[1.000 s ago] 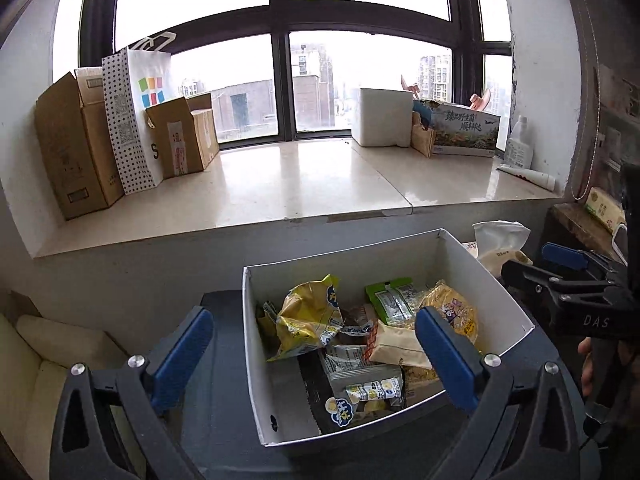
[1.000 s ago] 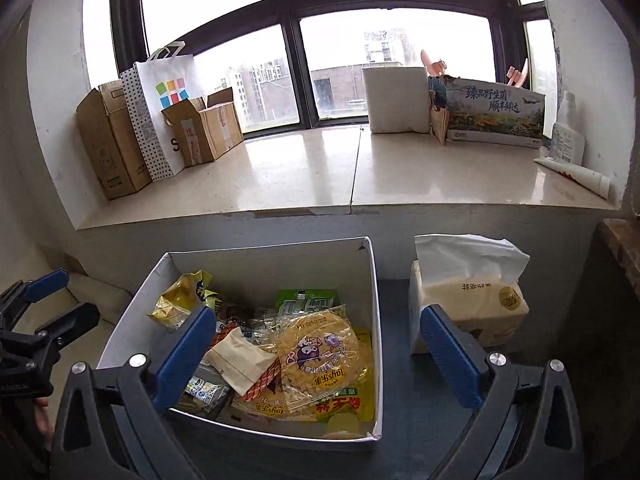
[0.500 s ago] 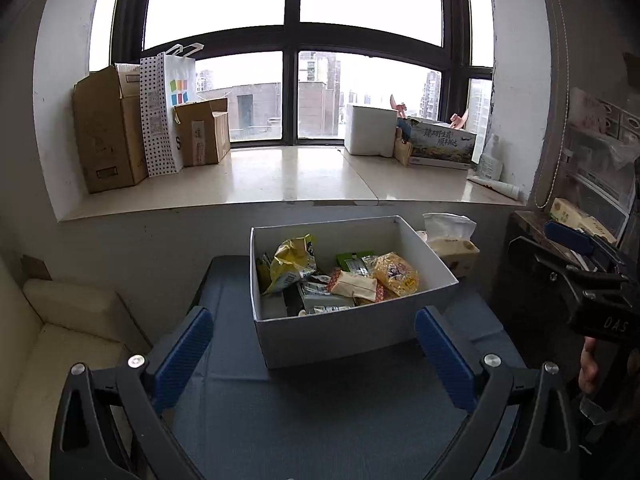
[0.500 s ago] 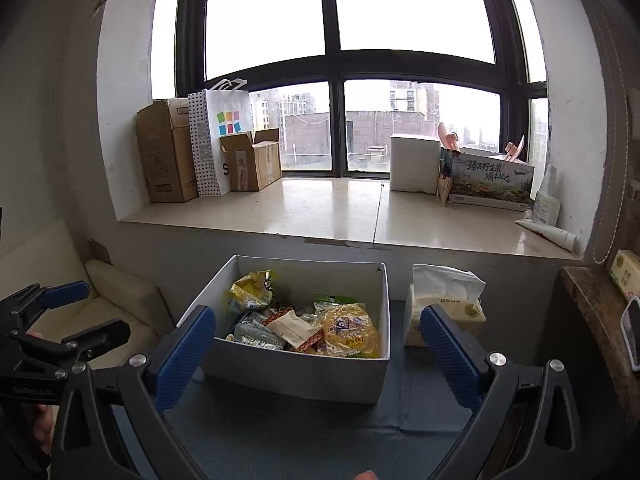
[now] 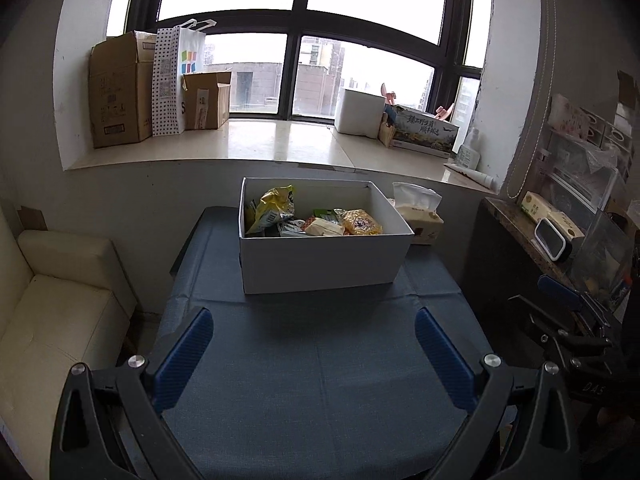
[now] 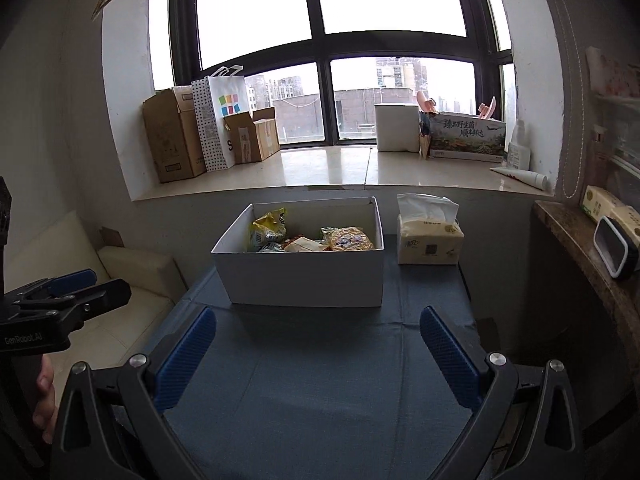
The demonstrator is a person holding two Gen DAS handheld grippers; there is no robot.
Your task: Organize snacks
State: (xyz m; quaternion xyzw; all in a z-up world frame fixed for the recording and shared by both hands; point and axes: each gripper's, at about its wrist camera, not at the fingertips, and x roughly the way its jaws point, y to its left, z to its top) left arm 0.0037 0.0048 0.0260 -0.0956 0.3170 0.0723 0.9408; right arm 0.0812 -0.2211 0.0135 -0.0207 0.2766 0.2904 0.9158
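A white cardboard box (image 5: 320, 260) (image 6: 304, 276) stands at the far side of a blue-covered table (image 5: 320, 380) (image 6: 320, 380). It holds several snack packets: a yellow bag (image 5: 274, 204) (image 6: 266, 222) at the left, an orange-yellow noodle pack (image 5: 362, 222) (image 6: 350, 238) at the right, a beige pack (image 5: 322, 227) between. My left gripper (image 5: 314, 354) is open and empty, well back from the box. My right gripper (image 6: 318, 354) is open and empty, also back from it. Each gripper also shows in the other's view, the right one (image 5: 560, 312) and the left one (image 6: 72, 288).
A tissue pack (image 5: 418, 216) (image 6: 428, 236) stands right of the box. A cream sofa (image 5: 52, 300) is left of the table. A dark side shelf (image 6: 592, 264) with a small device is at the right. Cardboard boxes (image 5: 120, 88) and a paper bag sit on the window ledge.
Both grippers have pulled back and up from the box. It now looks smaller and farther, with bare blue table in front. Both jaws stay open.
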